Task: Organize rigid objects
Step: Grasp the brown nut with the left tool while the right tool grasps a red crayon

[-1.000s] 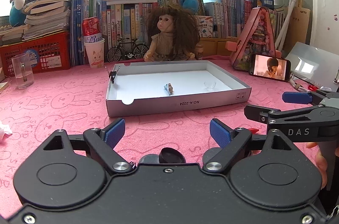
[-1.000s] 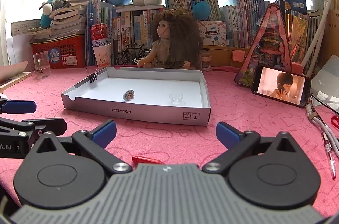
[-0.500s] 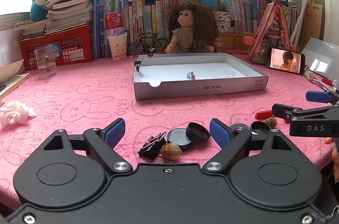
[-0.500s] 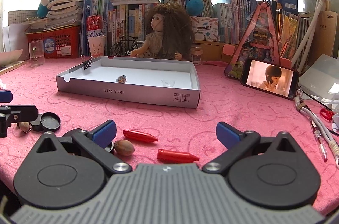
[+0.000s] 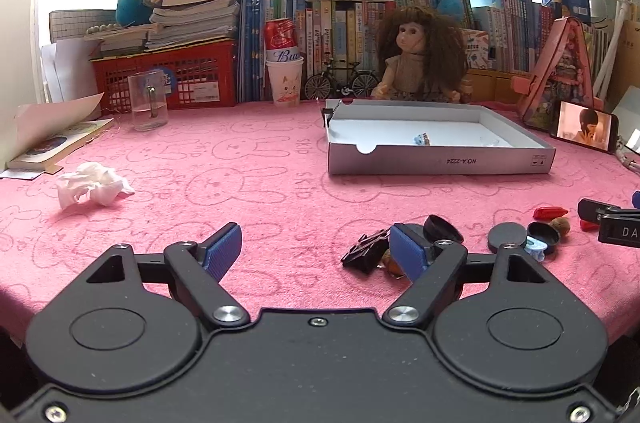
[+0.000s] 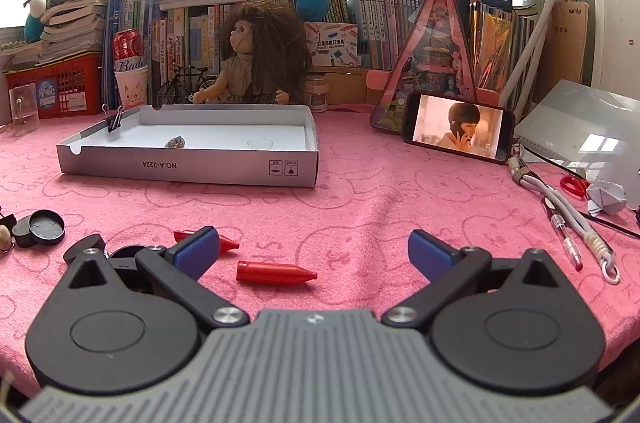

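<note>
Pink worktop [image 6: 360, 191]: my right fingers [image 6: 314, 251] gape empty, red cap [image 6: 276, 272] just ahead between them, lengthwise left-right. Left fingers [image 5: 316, 249] apart, just been narrowing, empty; box [image 6: 188, 167] far.

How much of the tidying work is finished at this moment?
Hardly started. Done: the white box holds only a small colourful piece and a clear one. In hand: nothing; the left gripper and right gripper are open and empty, the left jaws just closing slightly. Left: red caps, black lids and a black clip on the cloth.
</note>
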Demonstrator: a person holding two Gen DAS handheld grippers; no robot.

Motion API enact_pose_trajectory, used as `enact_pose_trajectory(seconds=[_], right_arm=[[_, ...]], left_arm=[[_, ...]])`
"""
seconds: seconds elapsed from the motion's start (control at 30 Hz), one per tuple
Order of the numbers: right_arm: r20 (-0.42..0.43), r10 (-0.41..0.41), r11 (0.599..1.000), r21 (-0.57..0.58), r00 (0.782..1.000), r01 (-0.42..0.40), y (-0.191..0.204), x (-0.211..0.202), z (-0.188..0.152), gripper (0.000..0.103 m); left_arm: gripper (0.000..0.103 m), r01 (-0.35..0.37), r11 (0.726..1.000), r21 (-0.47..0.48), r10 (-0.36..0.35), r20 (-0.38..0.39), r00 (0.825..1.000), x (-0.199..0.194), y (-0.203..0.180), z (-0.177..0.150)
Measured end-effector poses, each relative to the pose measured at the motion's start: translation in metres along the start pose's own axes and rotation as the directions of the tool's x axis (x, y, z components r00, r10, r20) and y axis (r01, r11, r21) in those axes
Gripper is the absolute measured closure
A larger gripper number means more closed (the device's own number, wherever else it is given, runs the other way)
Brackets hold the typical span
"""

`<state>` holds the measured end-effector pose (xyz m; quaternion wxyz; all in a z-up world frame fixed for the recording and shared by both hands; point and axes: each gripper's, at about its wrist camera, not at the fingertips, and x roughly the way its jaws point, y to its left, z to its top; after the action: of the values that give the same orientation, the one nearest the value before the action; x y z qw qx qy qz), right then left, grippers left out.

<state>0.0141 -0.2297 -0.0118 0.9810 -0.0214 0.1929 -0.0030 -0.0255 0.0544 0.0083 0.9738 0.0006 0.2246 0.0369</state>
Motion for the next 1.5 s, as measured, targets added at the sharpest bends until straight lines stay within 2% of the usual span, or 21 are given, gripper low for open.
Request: enact_pose_trajectory(seconds=[0.17,0.37,0.57,0.73,0.97,1.03,1.1,1.2,1.33,1.43,1.5], right_arm=[[-0.005,0.009,1.0,-0.002,1.0,-0.009,0.004,0.001,-0.001,0.0],[-0.013,0.013,1.0,-0.011,1.0,-0.013,0.006,0.001,-0.003,0.0],[-0.015,0.011,1.0,-0.007,1.0,-0.012,0.006,0.002,-0.003,0.0],[-0.015,0.012,1.0,-0.007,1.0,-0.012,0.006,0.002,-0.003,0.0],[-0.011,0.006,1.0,-0.007,1.0,-0.006,0.006,0.003,-0.004,0.0],[-0.004,-0.01,1.0,-0.007,1.0,0.01,0.006,0.003,-0.005,0.0],[0.003,-0.008,1.0,-0.007,1.0,0.008,0.007,0.002,-0.005,0.0],[-0.001,-0.023,1.0,-0.005,1.0,0.023,0.008,0.002,-0.006,0.0],[-0.005,-0.019,1.0,0.009,1.0,0.019,0.01,-0.001,-0.008,0.0],[-0.009,-0.018,1.0,0.006,1.0,0.018,0.013,-0.002,-0.008,0.006],[-0.01,-0.012,1.0,0.008,1.0,0.012,0.014,-0.003,-0.008,0.01]], left_arm=[[0.027,-0.003,1.0,0.005,0.003,-0.047,0.999,0.011,-0.002,-0.004],[0.027,-0.066,0.997,0.049,0.07,-0.077,0.995,0.026,-0.006,-0.006],[0.026,-0.085,0.996,0.036,0.088,-0.079,0.993,0.039,-0.001,-0.001],[0.028,-0.157,0.986,0.054,0.161,-0.072,0.984,0.048,0.002,0.004],[0.028,-0.097,0.995,-0.002,0.097,-0.045,0.994,0.03,0.005,0.004],[0.031,-0.087,0.996,-0.025,0.086,-0.043,0.995,0.023,0.004,0.004],[0.044,-0.062,0.997,-0.052,0.061,-0.035,0.998,0.017,0.002,0.005],[0.051,-0.022,0.997,-0.073,0.02,-0.033,0.999,0.014,-0.005,0.006],[0.06,0.013,0.999,-0.034,-0.014,-0.031,0.999,0.015,-0.022,0.004],[0.078,0.026,1.0,-0.006,-0.026,-0.048,0.999,0.021,-0.032,0.002],[0.082,0.041,0.999,-0.009,-0.042,-0.066,0.997,0.025,-0.035,0.0]])
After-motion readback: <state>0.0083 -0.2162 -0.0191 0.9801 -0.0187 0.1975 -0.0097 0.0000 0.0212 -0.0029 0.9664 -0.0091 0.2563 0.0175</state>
